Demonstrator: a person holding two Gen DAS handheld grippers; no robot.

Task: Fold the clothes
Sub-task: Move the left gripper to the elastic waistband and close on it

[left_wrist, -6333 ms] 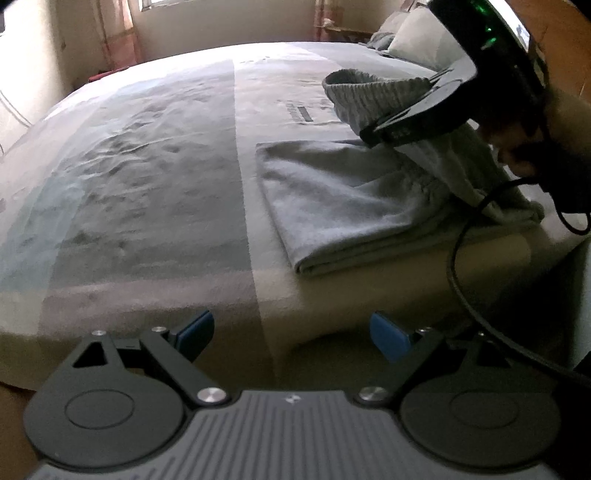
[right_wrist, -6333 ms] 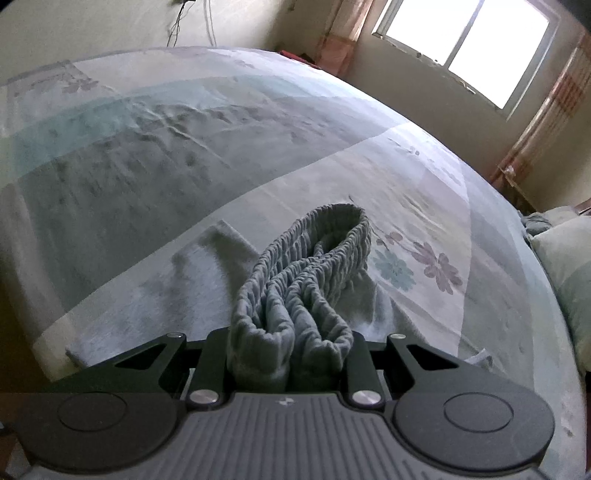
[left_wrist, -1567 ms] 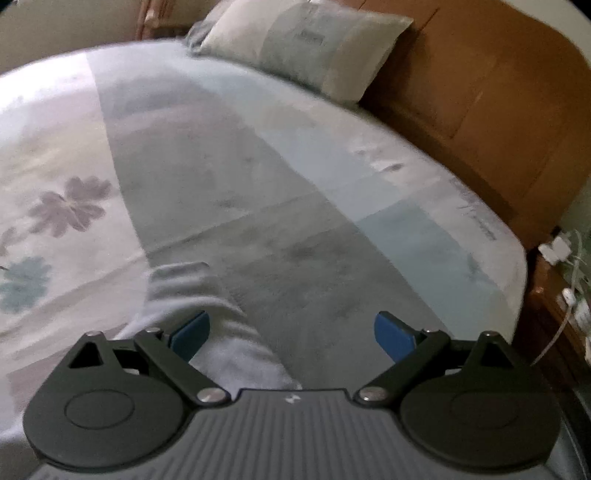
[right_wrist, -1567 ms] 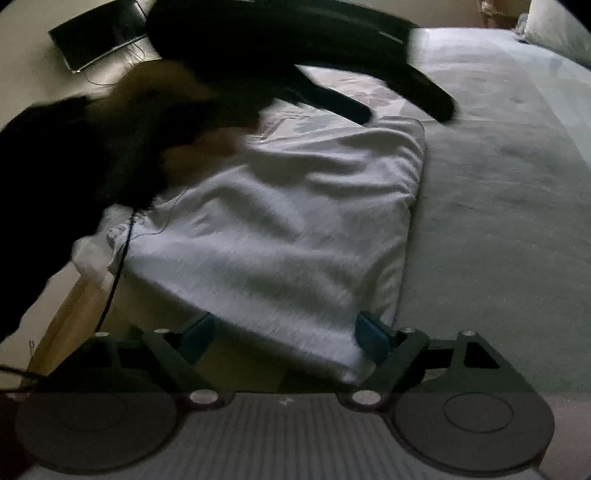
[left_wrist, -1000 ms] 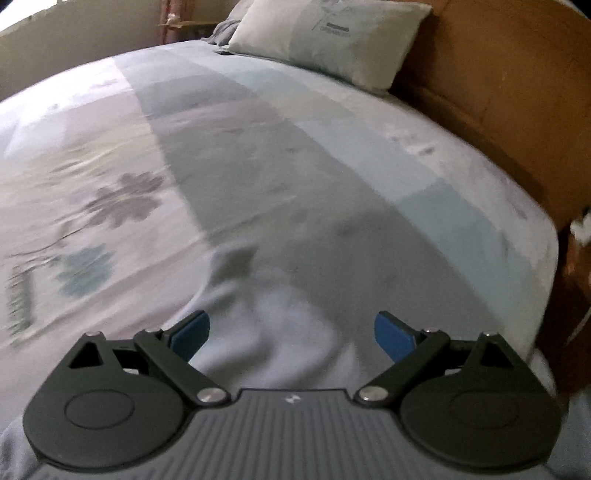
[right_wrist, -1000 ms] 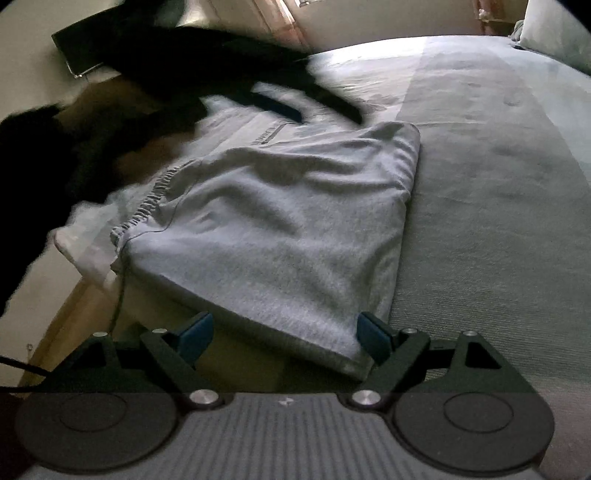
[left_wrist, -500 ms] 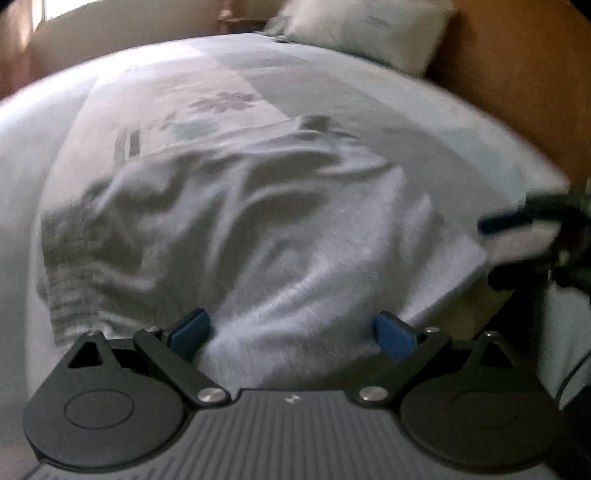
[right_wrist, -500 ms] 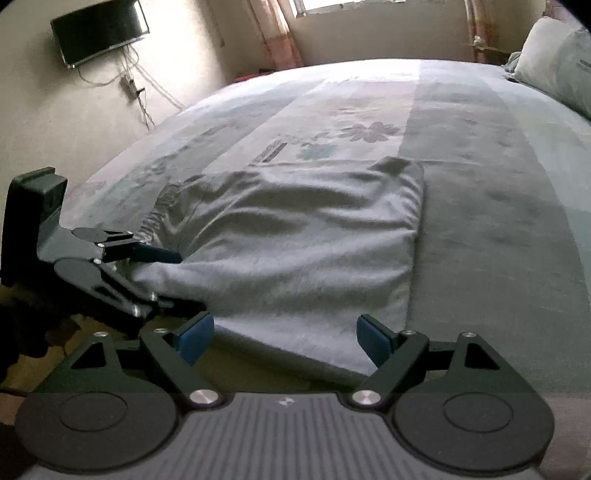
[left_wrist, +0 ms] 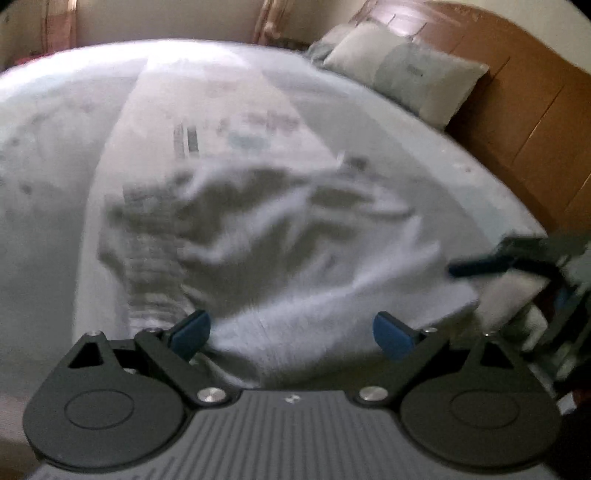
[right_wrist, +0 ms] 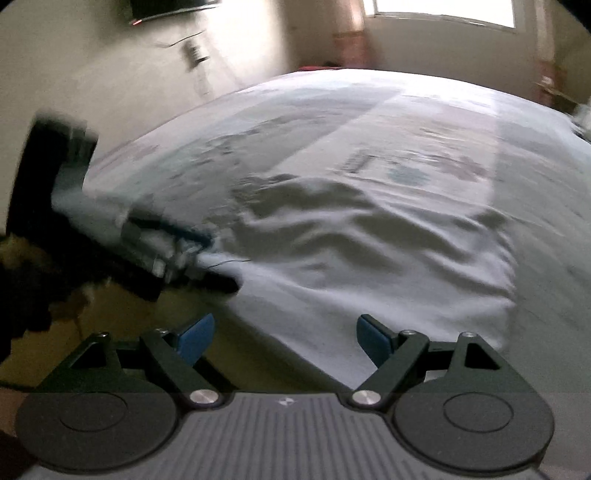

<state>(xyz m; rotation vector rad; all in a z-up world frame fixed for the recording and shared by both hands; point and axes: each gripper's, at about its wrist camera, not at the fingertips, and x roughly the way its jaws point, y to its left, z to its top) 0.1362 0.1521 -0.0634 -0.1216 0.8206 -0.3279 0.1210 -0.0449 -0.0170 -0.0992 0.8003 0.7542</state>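
1. The grey garment [left_wrist: 280, 236] lies folded but rumpled at the near edge of the bed [left_wrist: 55, 155]. Its elastic waistband sits on the left in the left wrist view.
2. The left gripper [left_wrist: 291, 330] hovers over the near hem with its fingers wide apart and nothing between the pads. From the right wrist view it appears at the garment's left edge [right_wrist: 207, 254], too blurred to tell contact.
3. The right gripper [right_wrist: 285, 332] also stands with its fingers spread wide and empty, just above the near right part of the cloth [right_wrist: 369, 266].
4. The step in hand looks like taking the near edge for another fold. To do it well, I would set each gripper at a near corner, pinch through all layers, lift evenly, and carry the edge toward the far side so the corners meet.
5. Both views are blurred, so slowing before the pinch would likely help catch every layer.
6. Compared with half a second ago, the left view now shows more of the bed beyond the cloth, and the pillow [left_wrist: 402, 74] sits farther right.
7. The right view has swung: the wall screen [right_wrist: 166, 9] is cut at the top and the left gripper appears larger and closer.
8. Both grippers are as wide apart as they were then.
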